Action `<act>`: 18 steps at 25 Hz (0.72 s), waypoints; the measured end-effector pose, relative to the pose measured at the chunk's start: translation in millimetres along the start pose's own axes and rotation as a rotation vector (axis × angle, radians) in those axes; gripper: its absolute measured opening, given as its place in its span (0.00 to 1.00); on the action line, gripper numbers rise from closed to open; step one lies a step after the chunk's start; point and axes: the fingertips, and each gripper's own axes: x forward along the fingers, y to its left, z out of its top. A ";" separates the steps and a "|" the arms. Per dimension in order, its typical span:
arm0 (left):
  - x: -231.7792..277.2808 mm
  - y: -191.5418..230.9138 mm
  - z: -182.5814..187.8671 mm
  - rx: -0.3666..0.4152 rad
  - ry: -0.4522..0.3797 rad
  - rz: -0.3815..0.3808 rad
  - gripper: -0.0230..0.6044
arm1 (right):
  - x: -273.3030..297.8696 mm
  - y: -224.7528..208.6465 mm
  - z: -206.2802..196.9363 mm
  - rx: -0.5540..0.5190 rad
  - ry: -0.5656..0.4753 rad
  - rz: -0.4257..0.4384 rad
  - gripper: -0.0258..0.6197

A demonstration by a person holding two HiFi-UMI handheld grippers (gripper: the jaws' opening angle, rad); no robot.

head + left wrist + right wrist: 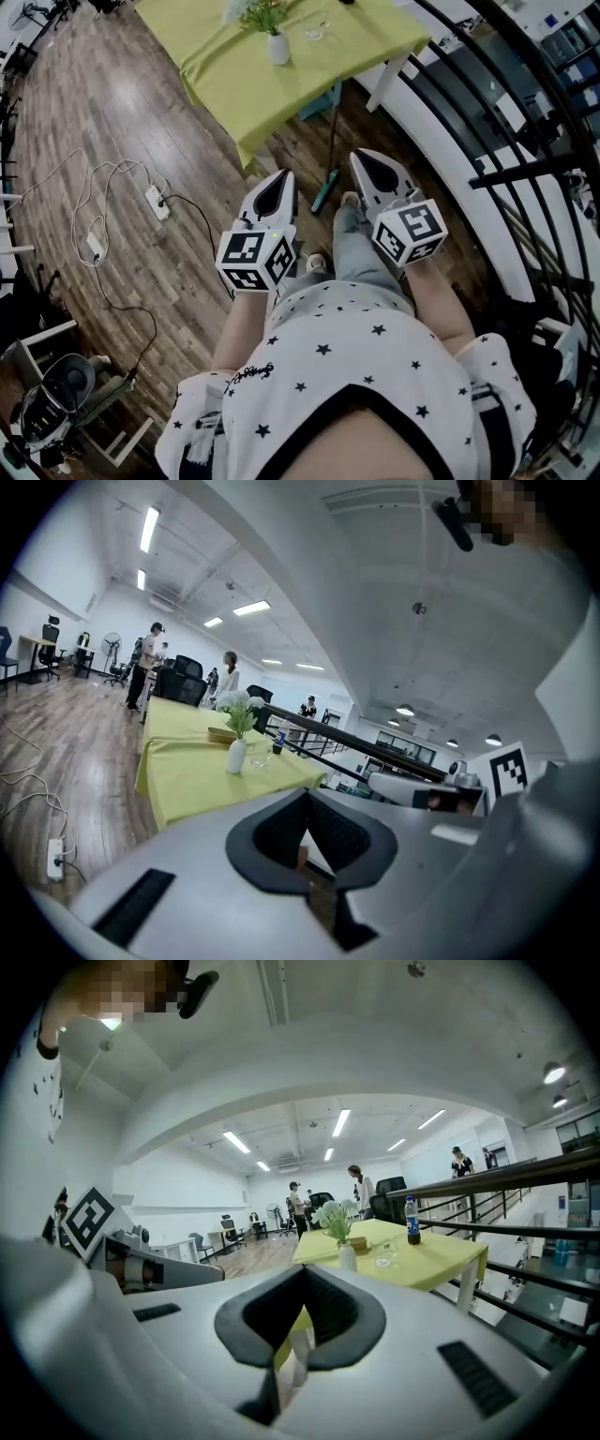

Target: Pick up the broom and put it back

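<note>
Two grippers hang side by side in front of the person, both empty. The left gripper (283,178) has its jaws pressed together on nothing, and the right gripper (362,156) is likewise closed tip to tip with nothing pinched. Just ahead of the tips, about midway between the two, the teal head of the broom (323,195) rests on the floor (122,112). Its thin dark handle runs on away from the jaws toward the edge of the table (392,80), and I cannot tell whether it leans there or hangs free. Farther ahead the cloth (234,89) carries a vase (278,47) and a glass (317,30). Well off to the left of the left jaws lie a power strip (157,202) and its cables (94,178), and close on the right of the right jaws runs the railing (525,169). The pickup looks not yet begun, so the likeliest fault is reaching in with the jaws closed, which would knock the handle over. A pinch low near the head would probably let the long handle swing. Its top could then snag the cloth and tip the vase, or strike the railing. A loose grip on so slim a shaft may also let it slide through.
</note>
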 end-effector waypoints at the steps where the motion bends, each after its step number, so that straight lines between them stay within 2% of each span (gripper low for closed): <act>1: 5.9 2.6 -0.5 -0.008 0.001 0.011 0.05 | 6.0 -6.2 -0.4 0.002 0.004 0.009 0.03; 9: 62.6 14.7 -0.3 -0.020 0.002 0.061 0.05 | 50.6 -54.3 -6.9 0.000 0.022 0.058 0.03; 18: 120.0 36.5 -8.6 -0.056 0.028 0.111 0.05 | 100.8 -112.9 -28.2 0.012 0.061 0.067 0.03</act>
